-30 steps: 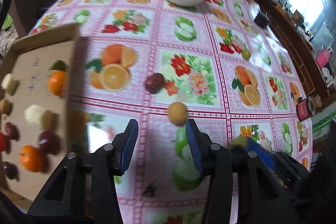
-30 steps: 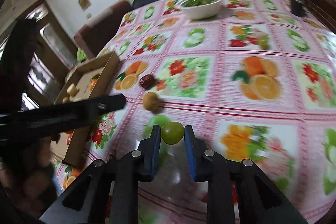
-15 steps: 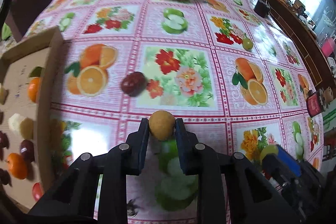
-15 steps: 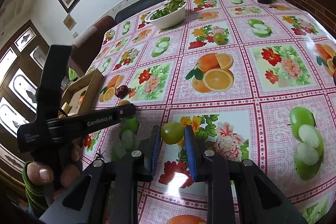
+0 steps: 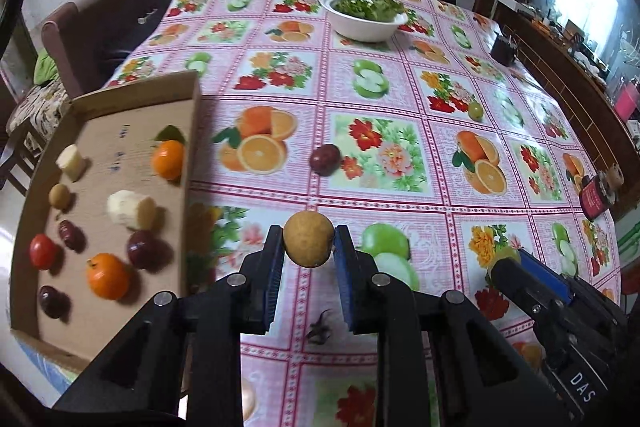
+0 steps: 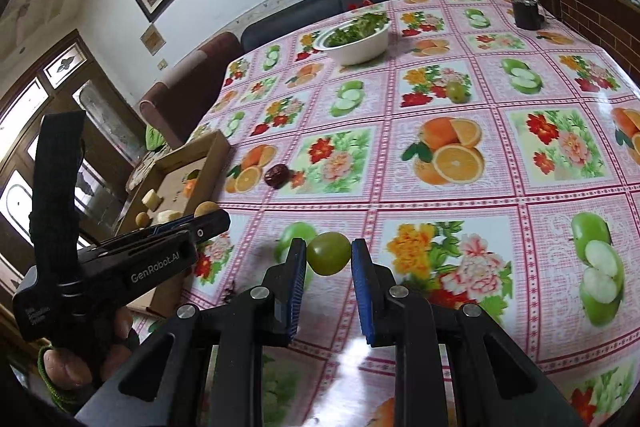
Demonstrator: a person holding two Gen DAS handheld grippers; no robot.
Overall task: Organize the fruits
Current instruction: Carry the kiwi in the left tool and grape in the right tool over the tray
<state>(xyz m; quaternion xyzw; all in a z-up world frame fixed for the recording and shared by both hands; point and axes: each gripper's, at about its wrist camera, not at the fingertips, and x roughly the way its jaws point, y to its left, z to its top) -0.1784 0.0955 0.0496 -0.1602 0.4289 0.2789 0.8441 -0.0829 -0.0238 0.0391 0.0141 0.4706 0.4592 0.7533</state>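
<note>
The left hand-held gripper (image 5: 308, 247) is clamped on a small round tan fruit (image 5: 308, 243); its blue pads press on both sides of the fruit, which hangs in the air above the worktop (image 5: 400, 211). The jaws closed on this fruit in the last second. The right hand-held gripper (image 6: 329, 259) is clamped on a green grape (image 6: 328, 258), and that grape is up off the worktop too. The worktop has a pink cloth with pictures of oranges, green apples and flowers. On the left side sits a flat cardboard box (image 5: 191, 131), just beside the tan fruit. Inside the box lie two oranges (image 5: 168, 159), two pale banana pieces (image 5: 130, 209), a small red tomato (image 5: 42, 251), a few dark red fruits (image 5: 141, 247) and one small tan fruit (image 5: 60, 195). The things in the box lie apart from each other. One dark red fruit (image 5: 326, 159) lies alone on the cloth, between a printed orange and a printed flower. Another green grape (image 5: 476, 110) lies farther off on the right part of the cloth. A white bowl (image 5: 362, 23) full of green leaves stands near the far end of the worktop. In the right wrist view, a person's hand (image 6: 80, 355) holds the handle of the left hand-held gripper.
</note>
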